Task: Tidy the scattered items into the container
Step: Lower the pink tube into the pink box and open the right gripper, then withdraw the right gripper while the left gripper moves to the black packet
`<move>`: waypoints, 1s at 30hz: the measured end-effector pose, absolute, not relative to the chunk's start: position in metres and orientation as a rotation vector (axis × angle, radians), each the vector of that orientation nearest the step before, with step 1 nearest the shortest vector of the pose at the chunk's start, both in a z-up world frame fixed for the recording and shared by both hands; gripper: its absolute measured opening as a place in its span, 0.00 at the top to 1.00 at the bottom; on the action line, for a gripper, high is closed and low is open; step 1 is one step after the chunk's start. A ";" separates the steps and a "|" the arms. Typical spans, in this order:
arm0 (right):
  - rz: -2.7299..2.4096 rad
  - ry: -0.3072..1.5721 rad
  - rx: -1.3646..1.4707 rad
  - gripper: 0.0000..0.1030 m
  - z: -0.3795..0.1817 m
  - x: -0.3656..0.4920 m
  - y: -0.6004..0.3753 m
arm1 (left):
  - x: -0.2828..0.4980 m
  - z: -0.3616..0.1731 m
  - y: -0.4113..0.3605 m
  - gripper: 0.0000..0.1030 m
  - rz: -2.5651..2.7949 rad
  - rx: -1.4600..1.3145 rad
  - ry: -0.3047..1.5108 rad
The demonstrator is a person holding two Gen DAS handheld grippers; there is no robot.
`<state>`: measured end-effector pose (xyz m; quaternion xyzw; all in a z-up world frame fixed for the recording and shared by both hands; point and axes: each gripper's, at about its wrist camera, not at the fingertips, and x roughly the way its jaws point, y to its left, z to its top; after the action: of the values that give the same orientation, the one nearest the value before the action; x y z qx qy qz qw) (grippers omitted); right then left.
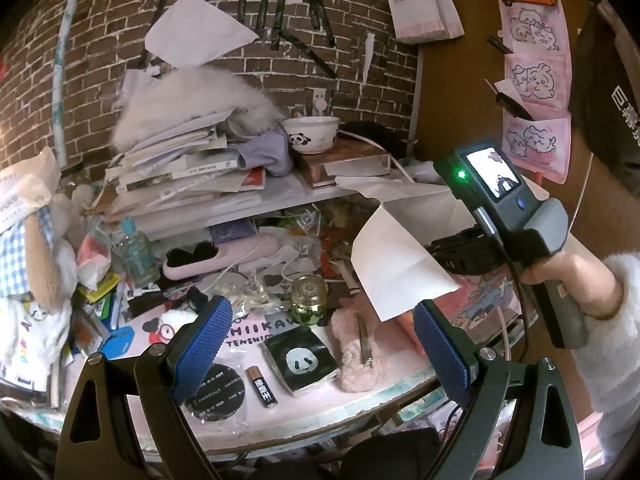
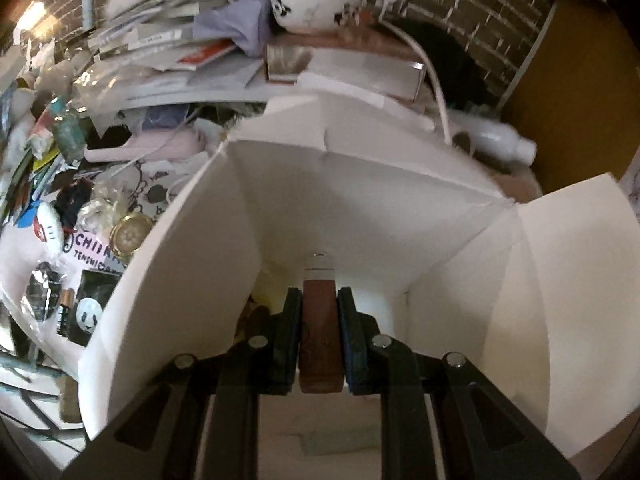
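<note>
Drop-off step: right gripper [image 2: 319, 332] clamps a brown tube [image 2: 319, 312] inside the white box [image 2: 400, 216], fingers closed on it. Next: release, withdraw. Left gripper [image 1: 320, 344] wide open, empty, above battery [image 1: 266, 386] and panda pack [image 1: 302, 360] on the worktop [image 1: 360, 404].

Your left tongs [image 1: 316, 348] carry blue dimpled pads [image 1: 202, 344] on black arms. Below them: a black battery [image 1: 262, 386] with a copper end, a black packet [image 1: 300, 360] printed with a white panda face, a fluffy pink pouch [image 1: 356, 354], a gold-capped jar [image 1: 309, 300]. The tabletop [image 1: 360, 404] is pale pink. Your right tongs [image 2: 319, 300] pinch a reddish-brown tube [image 2: 320, 344] inside the plain white box [image 2: 360, 216]. The wall [image 1: 100, 40] is brown brick with white mortar.
</note>
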<state>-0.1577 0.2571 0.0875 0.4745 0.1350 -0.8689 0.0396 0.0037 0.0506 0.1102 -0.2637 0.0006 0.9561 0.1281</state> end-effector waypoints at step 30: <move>-2.773 0.374 1.130 0.75 0.154 -0.073 0.264 | -0.003 0.091 0.029 0.12 2.800 -0.829 -0.017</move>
<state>-0.0734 0.2640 0.1542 0.3738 0.1238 -0.9171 0.0620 -0.0028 0.0288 0.0909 -0.2822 -0.0059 0.9530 0.1102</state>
